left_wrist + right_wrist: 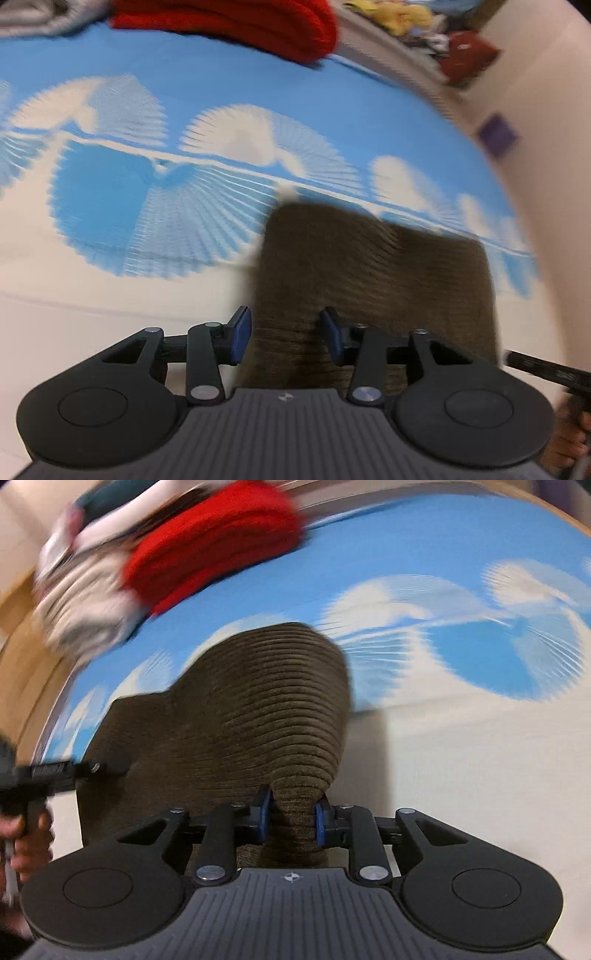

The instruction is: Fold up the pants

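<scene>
Right wrist view: right gripper (291, 818) clamped on a bunched ridge of the brown corduroy pants (236, 709), fabric lifted in a hump over the blue-and-white patterned sheet (480, 657). Red folded cloth (218, 542) and a pale clothes pile (81, 602) up at the far edge, well apart from the pants. Plenty of bare sheet off to the right. Left wrist view: left gripper (284, 338) spread wide, hovering over the pants' near part, not pinching anything. Cluttered shelf (436, 33) beyond the bed edge, too blurry to sort out. Everything motion-smeared; pants' near end hidden behind the grippers.
</scene>
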A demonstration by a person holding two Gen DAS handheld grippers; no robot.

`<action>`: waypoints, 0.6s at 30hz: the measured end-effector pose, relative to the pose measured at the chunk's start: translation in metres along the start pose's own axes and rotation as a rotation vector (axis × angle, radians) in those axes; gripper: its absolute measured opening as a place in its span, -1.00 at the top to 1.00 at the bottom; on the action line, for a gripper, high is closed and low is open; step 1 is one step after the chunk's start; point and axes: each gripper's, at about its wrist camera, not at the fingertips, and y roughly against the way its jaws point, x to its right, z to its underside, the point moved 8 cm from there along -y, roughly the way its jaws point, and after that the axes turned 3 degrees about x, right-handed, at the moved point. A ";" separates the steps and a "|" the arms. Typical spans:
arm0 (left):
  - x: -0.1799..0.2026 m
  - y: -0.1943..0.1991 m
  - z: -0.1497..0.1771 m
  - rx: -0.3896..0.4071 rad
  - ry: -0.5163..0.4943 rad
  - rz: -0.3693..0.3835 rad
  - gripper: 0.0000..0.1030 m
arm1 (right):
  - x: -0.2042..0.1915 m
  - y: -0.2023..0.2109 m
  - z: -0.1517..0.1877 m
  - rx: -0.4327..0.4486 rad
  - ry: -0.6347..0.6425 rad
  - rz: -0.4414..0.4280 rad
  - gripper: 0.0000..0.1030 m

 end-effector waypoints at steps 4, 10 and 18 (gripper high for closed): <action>0.030 0.022 -0.006 0.055 -0.140 0.064 0.11 | 0.031 0.017 -0.012 0.094 0.072 0.126 0.47; 0.040 -0.016 0.061 -0.227 -0.349 0.098 0.26 | 0.004 0.012 0.022 0.028 0.246 -0.102 0.47; 0.036 0.002 0.036 -0.153 -0.327 0.058 0.25 | -0.019 -0.029 0.030 -0.128 0.401 -0.087 0.47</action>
